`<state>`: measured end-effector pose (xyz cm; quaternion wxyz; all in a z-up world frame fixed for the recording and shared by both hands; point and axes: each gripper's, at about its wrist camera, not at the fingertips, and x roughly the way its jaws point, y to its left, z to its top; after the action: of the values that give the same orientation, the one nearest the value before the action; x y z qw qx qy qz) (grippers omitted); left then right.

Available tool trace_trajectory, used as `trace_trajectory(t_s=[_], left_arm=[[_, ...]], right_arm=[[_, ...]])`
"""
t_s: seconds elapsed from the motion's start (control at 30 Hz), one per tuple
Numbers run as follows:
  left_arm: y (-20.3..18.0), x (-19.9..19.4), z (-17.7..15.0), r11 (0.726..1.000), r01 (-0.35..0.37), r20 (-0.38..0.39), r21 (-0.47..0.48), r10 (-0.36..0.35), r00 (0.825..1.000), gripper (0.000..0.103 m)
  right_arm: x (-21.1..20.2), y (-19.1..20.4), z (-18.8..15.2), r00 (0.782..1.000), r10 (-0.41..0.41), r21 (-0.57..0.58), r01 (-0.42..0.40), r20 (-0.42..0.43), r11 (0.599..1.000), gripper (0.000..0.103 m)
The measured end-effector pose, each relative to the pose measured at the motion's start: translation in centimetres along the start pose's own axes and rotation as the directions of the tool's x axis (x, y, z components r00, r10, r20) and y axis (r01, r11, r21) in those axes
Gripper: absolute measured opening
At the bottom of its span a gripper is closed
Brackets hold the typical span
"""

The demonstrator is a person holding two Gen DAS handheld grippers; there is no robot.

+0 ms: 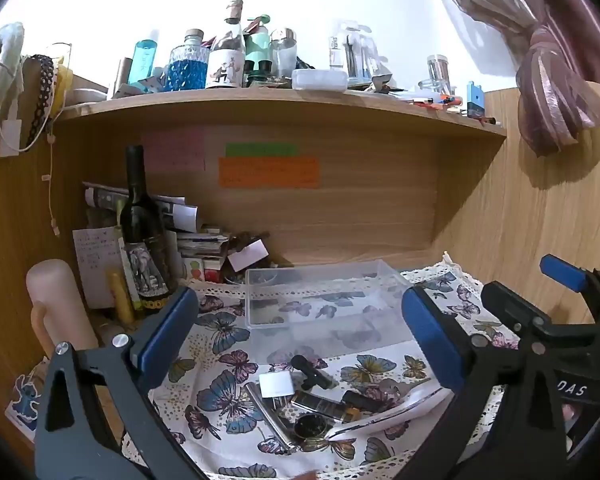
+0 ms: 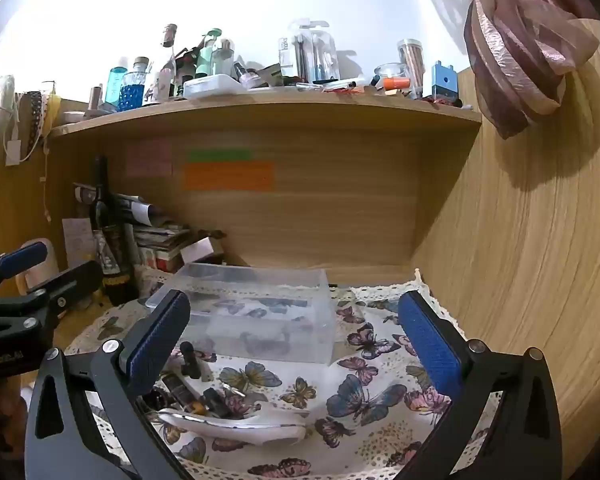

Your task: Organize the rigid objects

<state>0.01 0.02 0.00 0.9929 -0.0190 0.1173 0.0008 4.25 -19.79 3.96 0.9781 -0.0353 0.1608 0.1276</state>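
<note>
A heap of small rigid items lies on the butterfly-print cloth (image 1: 220, 392): a white charger cube (image 1: 274, 385), a black T-shaped piece (image 1: 310, 370), a silver bar (image 1: 268, 412), a round dark disc (image 1: 310, 426) and a white spoon (image 1: 388, 412). Behind them stands an empty clear plastic box (image 1: 320, 300). My left gripper (image 1: 300, 336) hangs open above the heap, holding nothing. In the right wrist view the spoon (image 2: 236, 426), T-piece (image 2: 190, 360) and box (image 2: 256, 320) lie low and left. My right gripper (image 2: 294, 342) is open and empty.
A dark wine bottle (image 1: 140, 232), a pink mug (image 1: 56, 304) and stacked papers (image 1: 196, 240) crowd the back left. A shelf (image 1: 284, 100) above carries several bottles and jars. A wooden side wall (image 2: 520, 260) closes the right. A tied curtain (image 2: 520, 68) hangs over it.
</note>
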Motion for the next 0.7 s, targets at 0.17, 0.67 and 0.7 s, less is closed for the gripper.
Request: trace_trajectory(t_s=[0.17, 0.67, 0.7], left_arm=[[-0.11, -0.04, 0.01, 1.000, -0.001, 0.005, 0.028, 0.001, 1.000, 0.103], [-0.34, -0.71, 0.34, 1.000, -0.002, 0.017, 0.012, 0.002, 1.000, 0.103], [-0.33, -0.74, 0.34, 1.000, -0.002, 0.017, 0.012, 0.002, 1.000, 0.103]], right_arm=[[-0.04, -0.17, -0.17, 1.000, -0.015, 0.002, 0.015, -0.003, 1.000, 0.103], [-0.44, 0.21, 0.25, 1.000, -0.009, 0.013, 0.009, 0.012, 1.000, 0.103], [-0.47, 0.25, 0.26, 1.000, -0.011, 0.013, 0.011, 0.013, 1.000, 0.103]])
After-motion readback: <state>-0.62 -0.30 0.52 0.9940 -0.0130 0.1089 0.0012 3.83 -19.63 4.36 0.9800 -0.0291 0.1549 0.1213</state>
